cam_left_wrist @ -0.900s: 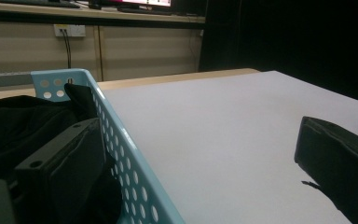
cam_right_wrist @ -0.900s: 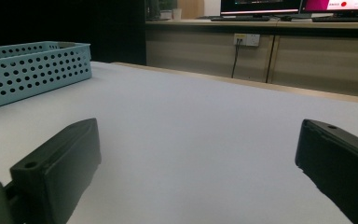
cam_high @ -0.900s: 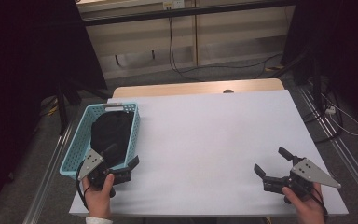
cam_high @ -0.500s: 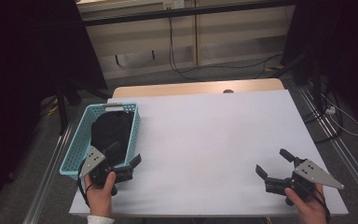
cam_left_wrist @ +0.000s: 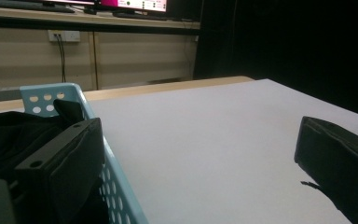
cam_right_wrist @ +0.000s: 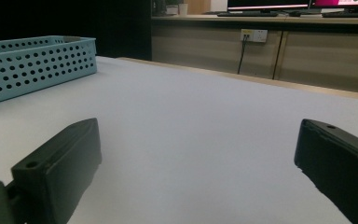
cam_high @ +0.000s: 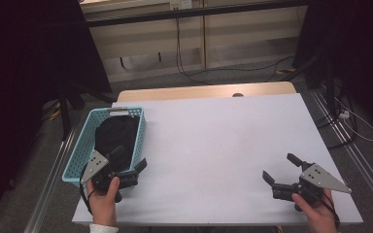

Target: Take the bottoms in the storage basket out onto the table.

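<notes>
1. No brand, label or readable writing on the blue basket (cam_high: 80, 154), on the black cloth (cam_high: 118, 135) inside it, or on either gripper; bright monitor strips along the top of both gripper views, too blurred to read.
2. Blue basket at the left edge of the white table (cam_high: 213, 145), perforated walls, black cloth bundled inside and reaching nearly to the rim.
3. Left gripper (cam_high: 132, 162) held at the basket's near right corner, fingers spread wide, nothing clamped; in the left gripper view one finger (cam_left_wrist: 65, 163) over the basket's inside, just beside the cloth, the other finger (cam_left_wrist: 340, 168) out over the bare table, with the basket wall between the two.
4. Right gripper (cam_high: 280, 168) low over the near right part of the table, well apart from the basket, fingers wide and empty.
5. Against the earlier pictures: left gripper a little nearer the basket, one finger now across its wall; right gripper barely shifted; basket and cloth in the same place.
</notes>
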A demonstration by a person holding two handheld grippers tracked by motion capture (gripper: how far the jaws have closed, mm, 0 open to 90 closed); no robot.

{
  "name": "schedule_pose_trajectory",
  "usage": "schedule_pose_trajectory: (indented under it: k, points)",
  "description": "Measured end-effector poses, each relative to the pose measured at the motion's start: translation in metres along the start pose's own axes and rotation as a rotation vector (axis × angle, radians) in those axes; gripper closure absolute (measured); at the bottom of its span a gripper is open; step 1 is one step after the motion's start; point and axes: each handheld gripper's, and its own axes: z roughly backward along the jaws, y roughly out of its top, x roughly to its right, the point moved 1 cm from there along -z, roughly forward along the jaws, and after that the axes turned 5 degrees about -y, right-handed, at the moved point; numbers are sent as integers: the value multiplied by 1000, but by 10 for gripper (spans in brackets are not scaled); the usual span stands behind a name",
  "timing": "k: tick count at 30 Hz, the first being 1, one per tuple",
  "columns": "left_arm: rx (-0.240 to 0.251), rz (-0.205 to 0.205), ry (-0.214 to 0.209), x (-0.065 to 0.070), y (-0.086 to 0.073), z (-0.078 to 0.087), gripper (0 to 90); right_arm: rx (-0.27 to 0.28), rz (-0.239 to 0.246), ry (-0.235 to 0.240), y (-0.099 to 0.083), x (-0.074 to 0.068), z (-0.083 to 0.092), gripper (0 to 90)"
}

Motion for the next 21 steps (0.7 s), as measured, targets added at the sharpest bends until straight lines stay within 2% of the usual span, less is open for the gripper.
schedule_pose_trajectory:
  k: [3, 4, 7, 15, 21]
  points:
    - [-1, -9, 0, 0, 4, -1, 17, -6, 8, 2, -1, 0, 0, 0]
    - [-11, -24, 0, -2, 9, -2, 17, -5, 7, 3, -1, 0, 1, 0]
    - [-7, -33, 5, -5, 18, -3, 17, -2, 8, 6, 0, 0, 2, 0]
    - [1, -42, 24, -14, 35, -6, 16, -8, 12, 12, -1, -1, 0, 0]
    - [-4, -33, 23, -19, 39, -11, 17, -12, 18, 18, -1, -4, -2, 0]
